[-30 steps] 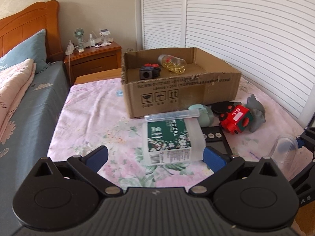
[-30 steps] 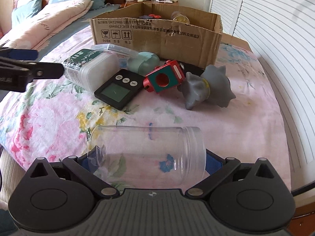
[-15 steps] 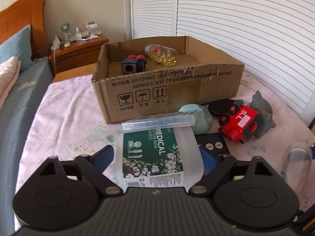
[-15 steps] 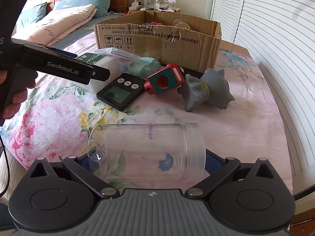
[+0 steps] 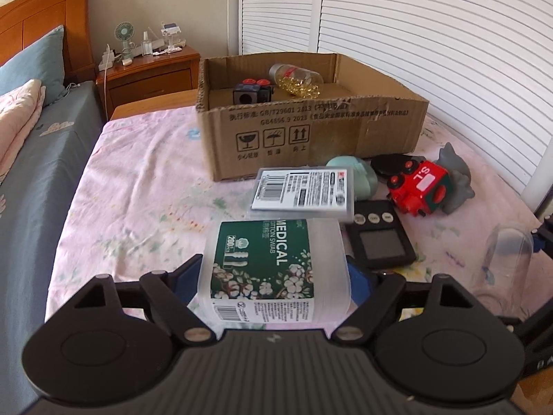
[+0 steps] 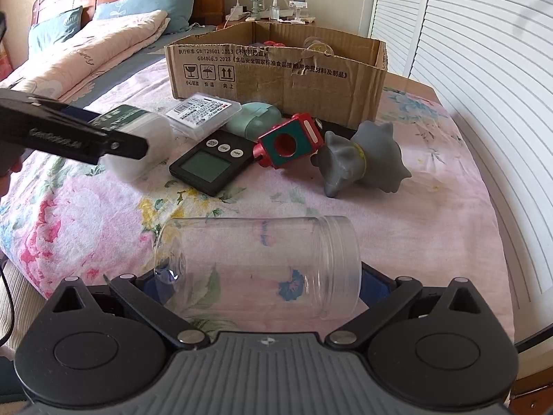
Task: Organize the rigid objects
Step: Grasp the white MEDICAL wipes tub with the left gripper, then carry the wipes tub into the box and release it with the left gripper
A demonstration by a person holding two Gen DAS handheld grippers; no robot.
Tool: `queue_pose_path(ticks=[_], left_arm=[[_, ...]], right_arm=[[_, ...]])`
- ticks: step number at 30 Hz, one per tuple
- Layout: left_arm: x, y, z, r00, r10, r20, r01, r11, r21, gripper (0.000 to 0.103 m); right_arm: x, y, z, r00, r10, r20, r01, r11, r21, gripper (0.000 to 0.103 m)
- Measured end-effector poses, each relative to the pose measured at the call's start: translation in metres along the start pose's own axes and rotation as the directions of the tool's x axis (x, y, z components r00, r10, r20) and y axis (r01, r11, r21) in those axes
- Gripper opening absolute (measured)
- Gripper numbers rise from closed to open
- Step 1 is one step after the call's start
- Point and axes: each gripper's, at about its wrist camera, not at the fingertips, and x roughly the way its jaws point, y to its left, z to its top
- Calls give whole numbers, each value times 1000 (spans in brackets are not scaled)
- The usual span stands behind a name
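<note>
My left gripper [image 5: 274, 276] is shut on a cotton swab box [image 5: 273, 269] with a green label; its flip lid [image 5: 304, 190] hangs open. The box also shows in the right wrist view [image 6: 138, 138]. My right gripper [image 6: 257, 280] is shut on a clear empty plastic jar [image 6: 259, 266] lying sideways, mouth to the right. An open cardboard box [image 5: 311, 131] stands beyond, holding a capsule bottle [image 5: 297, 81] and a black cube toy [image 5: 252, 93].
On the floral bedspread lie a black digital timer [image 6: 207, 166], a red cube toy [image 6: 290, 145], a grey rubber toy [image 6: 363, 159] and a mint green case [image 6: 255, 121]. A wooden nightstand [image 5: 152, 76] stands behind. Louvred doors run along the right.
My left gripper moved in around the swab box, closed on it and lifted it; its lid swung open. My right gripper kept hold of the jar and raised it slightly.
</note>
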Motion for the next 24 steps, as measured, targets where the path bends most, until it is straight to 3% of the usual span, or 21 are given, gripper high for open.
queue_pose_path(ticks=[10, 19, 24], left_arm=[[4, 1, 0, 1000, 8, 5, -8, 1000, 22, 83], [6, 1, 1, 1000, 6, 13, -7, 999, 46, 84], [7, 3, 3, 1000, -6, 9, 5, 999, 42, 83]], right_arm=[[-3, 5, 5, 998, 10, -60, -10, 1000, -2, 103], [-12, 11, 21, 999, -13, -49, 14, 1000, 19, 103], [-11, 16, 26, 997, -38, -66, 37, 999, -10, 95]])
